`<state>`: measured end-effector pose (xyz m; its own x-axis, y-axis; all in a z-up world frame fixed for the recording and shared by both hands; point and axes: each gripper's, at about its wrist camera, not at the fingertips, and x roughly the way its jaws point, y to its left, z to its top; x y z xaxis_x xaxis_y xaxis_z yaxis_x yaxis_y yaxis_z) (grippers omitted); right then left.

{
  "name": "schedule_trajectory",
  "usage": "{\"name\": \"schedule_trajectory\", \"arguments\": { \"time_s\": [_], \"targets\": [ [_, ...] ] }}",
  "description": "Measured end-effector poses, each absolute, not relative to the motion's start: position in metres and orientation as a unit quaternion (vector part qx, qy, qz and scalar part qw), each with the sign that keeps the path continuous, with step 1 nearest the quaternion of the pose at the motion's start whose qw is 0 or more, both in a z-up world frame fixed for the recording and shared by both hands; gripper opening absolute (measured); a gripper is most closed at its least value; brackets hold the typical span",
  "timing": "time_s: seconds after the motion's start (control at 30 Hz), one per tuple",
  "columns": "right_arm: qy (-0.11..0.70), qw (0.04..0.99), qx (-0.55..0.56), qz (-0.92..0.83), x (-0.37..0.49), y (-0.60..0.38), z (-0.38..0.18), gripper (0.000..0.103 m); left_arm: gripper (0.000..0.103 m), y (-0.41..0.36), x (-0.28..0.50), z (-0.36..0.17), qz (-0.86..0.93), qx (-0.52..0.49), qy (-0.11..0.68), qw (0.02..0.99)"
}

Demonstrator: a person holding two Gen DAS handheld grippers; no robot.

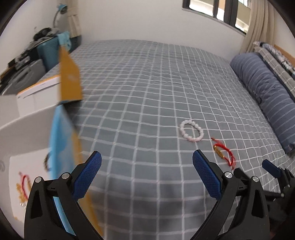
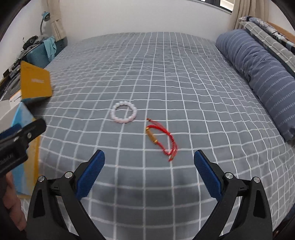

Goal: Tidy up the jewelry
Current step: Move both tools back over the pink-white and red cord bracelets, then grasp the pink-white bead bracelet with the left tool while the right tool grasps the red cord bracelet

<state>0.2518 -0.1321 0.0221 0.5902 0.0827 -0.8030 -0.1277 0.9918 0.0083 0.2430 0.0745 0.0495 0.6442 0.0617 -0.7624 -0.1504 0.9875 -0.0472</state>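
A pale pink bead bracelet (image 1: 191, 130) (image 2: 123, 112) lies on the grey checked bed. A red cord bracelet with a gold charm (image 1: 223, 153) (image 2: 161, 139) lies just right of it. An open box (image 1: 27, 129) with a yellow and blue lid (image 1: 70, 77) (image 2: 35, 82) stands at the bed's left edge; a red and gold piece (image 1: 23, 184) lies inside it. My left gripper (image 1: 147, 166) is open and empty, beside the box. My right gripper (image 2: 149, 165) is open and empty, just short of the red cord bracelet. The left gripper shows in the right wrist view (image 2: 20, 134).
A blue striped bolster pillow (image 1: 265, 92) (image 2: 258, 70) lies along the bed's right side. A cluttered desk with a teal case (image 1: 46, 49) and a lamp (image 2: 45, 17) stands beyond the left edge. The bed (image 2: 147, 64) stretches to the far wall.
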Motion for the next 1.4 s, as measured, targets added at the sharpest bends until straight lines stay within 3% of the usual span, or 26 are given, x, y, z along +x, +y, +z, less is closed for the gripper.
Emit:
{"name": "schedule_trajectory", "arguments": {
  "time_s": [0.6, 0.93, 1.03, 1.17, 1.4],
  "targets": [
    [0.494, 0.867, -0.013, 0.072, 0.334, -0.149, -0.043, 0.093, 0.097, 0.042, 0.378, -0.037, 0.049, -0.027, 0.473, 0.879],
    [0.509, 0.856, 0.001, 0.088, 0.343, -0.151, -0.054, 0.077, 0.095, 0.030, 0.399, -0.069, 0.037, -0.008, 0.487, 0.873],
    [0.515, 0.852, -0.004, 0.098, 0.344, -0.146, -0.057, 0.072, 0.085, 0.030, 0.399, -0.071, 0.037, -0.004, 0.487, 0.873],
    [0.518, 0.850, -0.002, 0.097, 0.344, -0.146, -0.060, 0.063, 0.060, 0.028, 0.397, -0.068, 0.030, -0.004, 0.486, 0.874],
    [0.519, 0.849, 0.005, 0.095, 0.345, -0.149, -0.060, 0.051, 0.031, 0.021, 0.396, -0.066, 0.014, 0.008, 0.492, 0.870]
  ]
}}
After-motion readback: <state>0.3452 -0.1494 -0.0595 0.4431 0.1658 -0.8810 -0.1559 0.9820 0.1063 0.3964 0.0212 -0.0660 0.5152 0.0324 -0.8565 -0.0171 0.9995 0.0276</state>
